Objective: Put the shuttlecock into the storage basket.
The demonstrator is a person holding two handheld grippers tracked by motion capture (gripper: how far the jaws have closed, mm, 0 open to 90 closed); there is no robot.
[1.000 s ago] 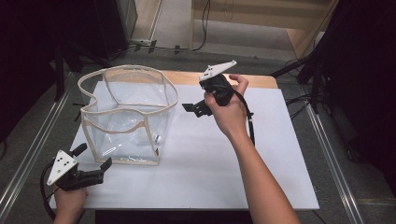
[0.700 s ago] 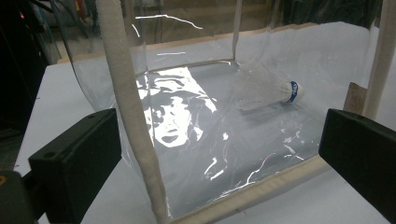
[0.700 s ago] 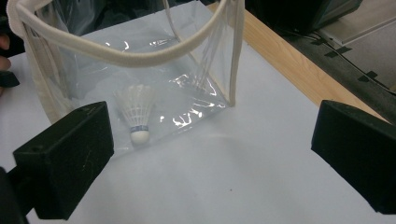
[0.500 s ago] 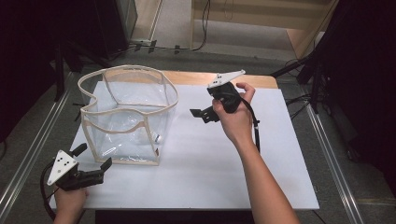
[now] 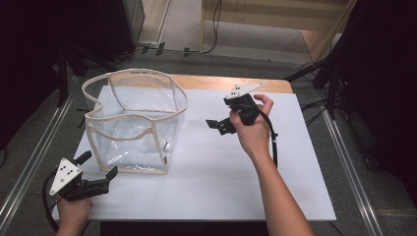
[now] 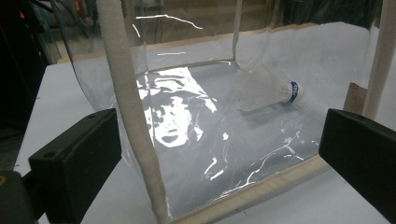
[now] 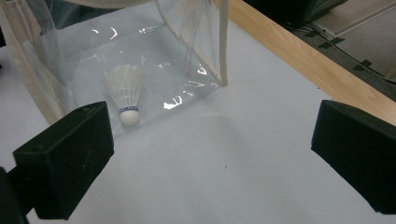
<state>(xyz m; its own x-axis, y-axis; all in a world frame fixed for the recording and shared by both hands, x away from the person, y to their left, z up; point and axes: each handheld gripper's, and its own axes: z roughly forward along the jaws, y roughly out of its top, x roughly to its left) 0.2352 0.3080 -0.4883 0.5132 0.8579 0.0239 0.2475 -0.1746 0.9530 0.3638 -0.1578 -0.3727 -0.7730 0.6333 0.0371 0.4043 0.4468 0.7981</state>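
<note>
The shuttlecock (image 7: pixel 126 99) lies inside the clear bag (image 5: pixel 135 123) — that looks done. Both hand-held grippers — left (image 5: pixel 96 169), right (image 5: pixel 216 125) — are open, empty.

Clear bag (image 5: pixel 133 123) blocks table's (image 5: pixel 216 167) left-rear; white surface to its right free

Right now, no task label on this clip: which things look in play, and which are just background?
Likely in play:
- clear plastic bag with beige fabric trim, standing open on the table
- white feathered shuttlecock with blue band, lying inside the bag
- left gripper, open
- right gripper, open

Background:
- white table top
- wooden strip at the far edge
- floor cables
</note>
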